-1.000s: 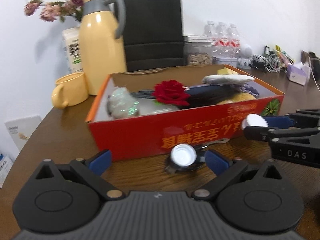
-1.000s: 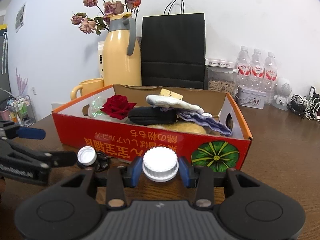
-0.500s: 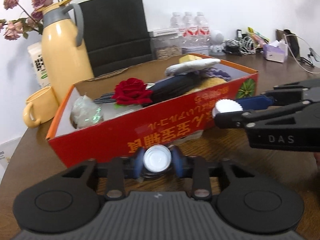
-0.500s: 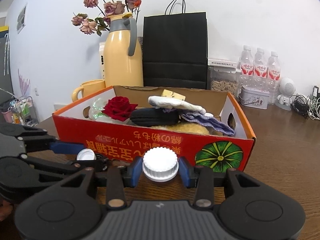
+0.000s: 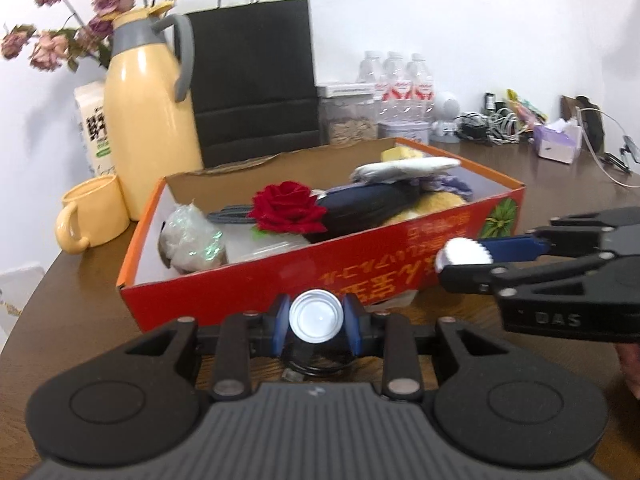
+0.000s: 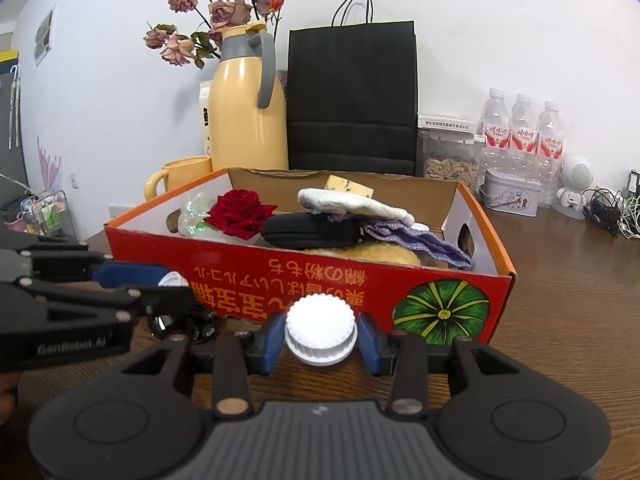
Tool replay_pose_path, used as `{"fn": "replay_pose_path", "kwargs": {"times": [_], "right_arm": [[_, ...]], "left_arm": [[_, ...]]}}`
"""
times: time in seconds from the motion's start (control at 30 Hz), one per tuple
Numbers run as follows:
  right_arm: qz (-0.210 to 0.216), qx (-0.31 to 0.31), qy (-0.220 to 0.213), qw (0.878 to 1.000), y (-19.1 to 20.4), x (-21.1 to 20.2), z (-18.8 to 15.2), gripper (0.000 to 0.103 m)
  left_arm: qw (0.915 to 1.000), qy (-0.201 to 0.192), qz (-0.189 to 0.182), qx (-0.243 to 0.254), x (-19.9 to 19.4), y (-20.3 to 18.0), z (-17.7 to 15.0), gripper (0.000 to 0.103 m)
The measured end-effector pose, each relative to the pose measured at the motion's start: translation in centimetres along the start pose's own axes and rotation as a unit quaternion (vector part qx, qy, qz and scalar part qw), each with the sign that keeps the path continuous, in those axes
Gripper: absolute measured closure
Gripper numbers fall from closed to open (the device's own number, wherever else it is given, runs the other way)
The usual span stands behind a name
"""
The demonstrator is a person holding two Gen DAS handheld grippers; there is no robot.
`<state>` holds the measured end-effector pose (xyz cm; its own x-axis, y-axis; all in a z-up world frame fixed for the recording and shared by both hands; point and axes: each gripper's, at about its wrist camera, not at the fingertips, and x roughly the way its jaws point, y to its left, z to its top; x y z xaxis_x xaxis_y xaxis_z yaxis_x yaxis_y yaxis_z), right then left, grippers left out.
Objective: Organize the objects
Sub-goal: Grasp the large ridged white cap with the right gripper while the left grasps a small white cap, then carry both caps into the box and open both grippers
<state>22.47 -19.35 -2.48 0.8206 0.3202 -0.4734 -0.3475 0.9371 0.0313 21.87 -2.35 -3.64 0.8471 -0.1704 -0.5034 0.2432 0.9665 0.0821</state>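
1. Left wrist view: left gripper (image 5: 316,322) has its blue pads clamped on a small bottle with a smooth white cap (image 5: 316,317), dark body below. It sits in front of the red box (image 5: 280,280), near its front wall; contact with the wooden table (image 5: 72,320) cannot be told.
2. Same view: right gripper (image 5: 464,258) enters from the right, closed on a ridged white cap (image 5: 462,254), close to the box front.
3. Box holds a red rose (image 5: 289,207), a black pouch (image 5: 368,204) and crinkled plastic (image 5: 192,236).
4. Right wrist view: right gripper (image 6: 320,338) pinches the ridged white cap (image 6: 320,332) between both pads, before the box's pumpkin print (image 6: 442,312).
5. Same view: left gripper (image 6: 168,288) at the left, its capped bottle mostly hidden behind the fingers.
6. Behind the box: yellow jug (image 6: 248,116), yellow mug (image 6: 180,174), black paper bag (image 6: 352,100).
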Motion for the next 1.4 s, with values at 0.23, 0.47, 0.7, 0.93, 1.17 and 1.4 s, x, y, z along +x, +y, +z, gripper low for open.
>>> {"fn": "replay_pose_path", "kwargs": {"times": [0.23,0.47,0.7,0.93,1.17,1.4], "right_arm": [[-0.003,0.002,-0.005,1.0,-0.1,0.1,0.0,0.064],[0.004,0.002,-0.044,0.999,0.0,-1.5,1.3,0.064],[0.012,-0.016,-0.098,0.995,0.7,-2.8,4.7,0.064],[-0.008,-0.024,-0.137,0.99,-0.2,-1.7,9.0,0.064],[-0.025,0.006,-0.106,0.994,-2.1,3.2,9.7,0.064],[-0.019,0.011,-0.074,0.997,-2.9,5.3,8.5,0.064]], "left_arm": [[0.9999,0.002,0.004,-0.012,0.5,0.5,0.2,0.073],[0.9988,-0.048,-0.007,-0.01,-1.8,-0.2,2.4,0.073],[0.9944,-0.104,0.006,-0.015,-2.1,-0.5,7.2,0.073],[0.9925,-0.11,0.022,-0.049,0.2,0.6,10.1,0.073],[0.9923,-0.089,0.035,-0.079,4.2,1.9,10.0,0.073],[0.993,-0.068,0.035,-0.09,6.0,3.1,9.3,0.062]]}}
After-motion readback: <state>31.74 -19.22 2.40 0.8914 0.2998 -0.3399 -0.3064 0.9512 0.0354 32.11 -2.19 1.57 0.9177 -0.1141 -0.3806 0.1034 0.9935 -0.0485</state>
